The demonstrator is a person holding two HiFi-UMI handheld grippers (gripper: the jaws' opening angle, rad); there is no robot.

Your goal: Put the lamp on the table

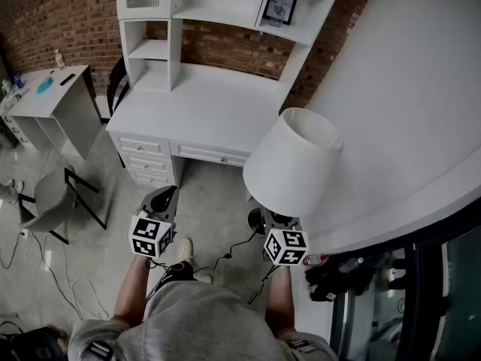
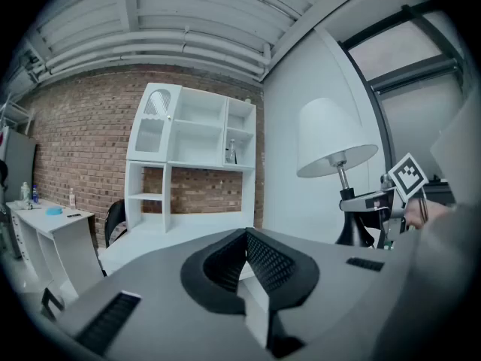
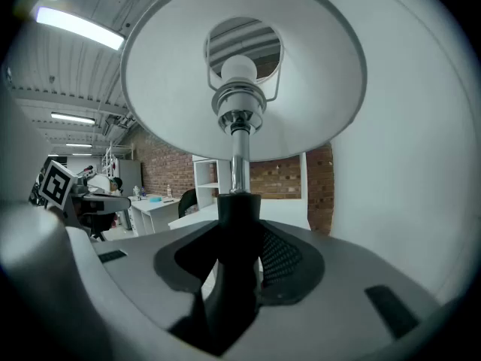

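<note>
1. Head view: the white wooden desk with drawers and a shelved hutch (image 1: 197, 105) stands against the brick wall. Its bare top lies ahead of the person and to the left of the lamp.
2. The table lamp, with a white cone-shaped shade, chrome stem and black base (image 1: 294, 161), is carried in the air over the grey floor. It is just off the desk's right front corner and not yet above the top.
3. The lamp's long axis runs upright or nearly so, with the shade and bulb on top and the black base below. It probably needs to travel forward and left, staying upright, to reach the desk.
4. The right gripper (image 3: 239, 228) is the carrying hand. In the right gripper view its jaws clamp the black neck at the foot of the stem, which rises straight between them.
5. The left gripper (image 2: 245, 238) hangs level beside it, well apart from the lamp and nearer the desk front. Its jaws are pressed together with nothing between them.
</note>
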